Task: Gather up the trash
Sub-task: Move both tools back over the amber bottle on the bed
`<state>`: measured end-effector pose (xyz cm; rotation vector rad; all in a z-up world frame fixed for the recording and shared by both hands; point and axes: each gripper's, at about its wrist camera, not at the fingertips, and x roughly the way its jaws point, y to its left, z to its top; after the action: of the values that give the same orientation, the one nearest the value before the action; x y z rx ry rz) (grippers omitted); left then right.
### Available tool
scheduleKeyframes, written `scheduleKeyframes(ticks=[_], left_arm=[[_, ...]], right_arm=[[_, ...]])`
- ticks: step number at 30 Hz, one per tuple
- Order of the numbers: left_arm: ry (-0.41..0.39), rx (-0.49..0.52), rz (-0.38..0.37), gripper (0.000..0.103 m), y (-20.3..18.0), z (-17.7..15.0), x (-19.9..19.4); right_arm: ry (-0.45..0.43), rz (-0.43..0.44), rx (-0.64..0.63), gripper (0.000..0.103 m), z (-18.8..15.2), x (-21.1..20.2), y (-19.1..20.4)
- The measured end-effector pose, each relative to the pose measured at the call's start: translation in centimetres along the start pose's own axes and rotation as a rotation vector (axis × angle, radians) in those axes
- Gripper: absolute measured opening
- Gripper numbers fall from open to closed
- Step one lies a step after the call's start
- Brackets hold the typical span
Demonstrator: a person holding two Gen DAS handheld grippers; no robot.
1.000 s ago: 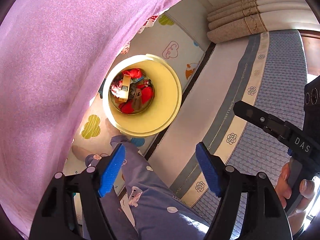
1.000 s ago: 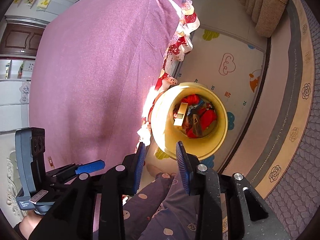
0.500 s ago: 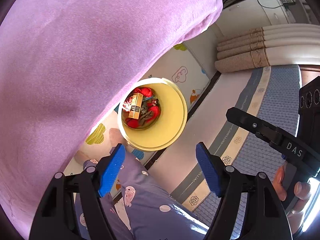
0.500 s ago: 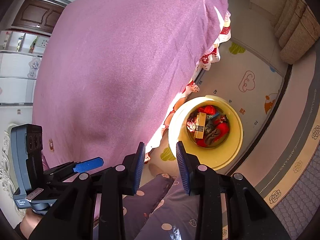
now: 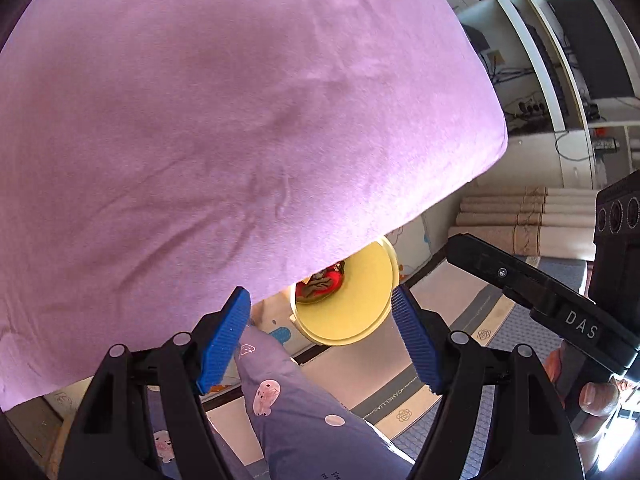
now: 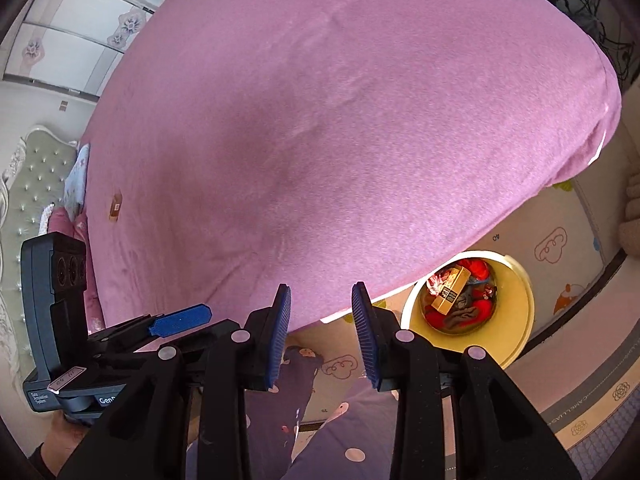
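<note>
A yellow bin [image 6: 516, 320] stands on the floor by the bed, holding red wrappers and a tan box [image 6: 450, 290]. In the left wrist view the bin [image 5: 360, 312] is partly hidden by the edge of the purple bed [image 5: 240, 120]. My left gripper [image 5: 320, 340] is open and holds nothing, hanging above the bin and the bed edge. Over the bed edge, left of the bin, my right gripper [image 6: 322, 336] is open with a narrower gap and holds nothing. A small brown item [image 6: 115, 207] lies far off on the bed [image 6: 320, 120].
A person's leg in purple patterned trousers [image 5: 288, 400] stands below both grippers. Rolled mats [image 5: 520, 224] lie against the wall near a desk with cables [image 5: 560, 80]. A cloud-print play mat [image 6: 552, 244] and a grey flowered rug [image 6: 600, 420] cover the floor. A tufted headboard [image 6: 36, 168] is at the left.
Both grippers have swung and rolled from above the bin toward the bed, which now fills both views. The bin looks smaller and partly covered. Neither jaw opening has changed.
</note>
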<state>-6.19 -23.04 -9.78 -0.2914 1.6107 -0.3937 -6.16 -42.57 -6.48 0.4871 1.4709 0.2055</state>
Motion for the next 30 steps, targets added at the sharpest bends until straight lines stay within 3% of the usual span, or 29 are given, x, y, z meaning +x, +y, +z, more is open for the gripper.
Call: scheduleKeyframes(ticks=[9, 21, 30], left_arm=[[-0.116, -0.18, 0.008, 0.073, 13.6, -0.4, -7.8], [-0.203, -0.322, 0.052, 0.073, 33.0, -2.5, -16.8], [-0.264, -0.427, 0.055, 0.073, 42.5, -3.2, -21.1]], right_arm=[[0.078, 0.012, -0.195, 0.033, 1.4, 6.4, 15.2], [0.143, 0.047, -0.35, 0.033, -0.2, 15.8, 34.5], [0.2, 0.036, -0.523, 0.032, -0.2, 21.1, 45.5]])
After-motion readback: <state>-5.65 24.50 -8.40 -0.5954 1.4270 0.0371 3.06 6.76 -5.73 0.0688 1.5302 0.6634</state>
